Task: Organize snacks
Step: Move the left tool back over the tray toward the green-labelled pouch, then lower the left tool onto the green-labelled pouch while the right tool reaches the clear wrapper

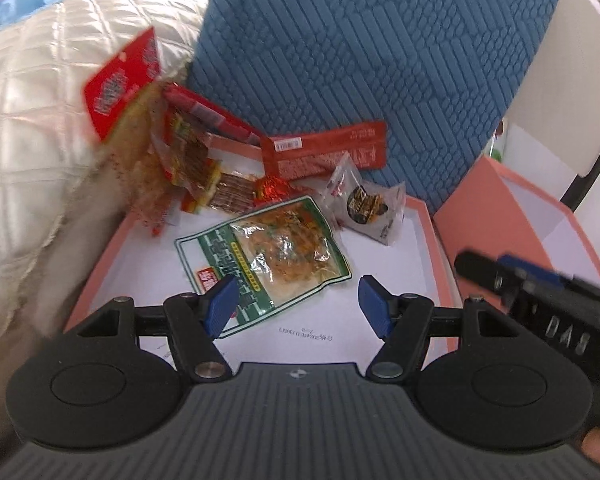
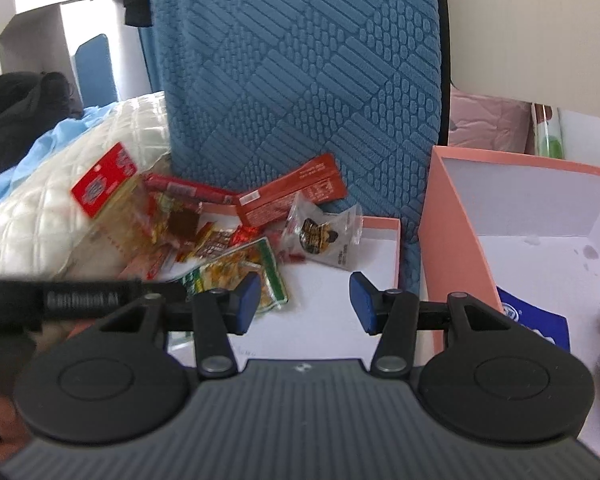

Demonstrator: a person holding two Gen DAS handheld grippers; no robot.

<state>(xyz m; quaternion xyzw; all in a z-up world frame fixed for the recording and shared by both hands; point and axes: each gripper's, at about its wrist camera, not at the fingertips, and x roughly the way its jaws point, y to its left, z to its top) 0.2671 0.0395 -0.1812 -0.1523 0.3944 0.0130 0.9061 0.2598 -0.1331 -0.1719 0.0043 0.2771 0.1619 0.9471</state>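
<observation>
A shallow pink tray [image 1: 100, 280] holds snack packets: a green-edged packet [image 1: 276, 256], a clear packet with a dark snack [image 1: 366, 204], a long red packet [image 1: 332, 152] leaning on the blue cushion, and a red-topped bag [image 1: 128, 92], blurred, at the tray's left. My left gripper [image 1: 296, 306] is open and empty over the tray's near end, just short of the green-edged packet. My right gripper [image 2: 304, 302] is open and empty over the same tray [image 2: 380, 248]. A deeper pink box [image 2: 452, 248] to the right holds a blue packet [image 2: 536, 322].
A tall blue cushion [image 1: 372, 56] stands behind the tray. A white quilted pillow [image 1: 40, 140] presses against the tray's left side. The right gripper's body [image 1: 540, 300] shows at the right of the left wrist view.
</observation>
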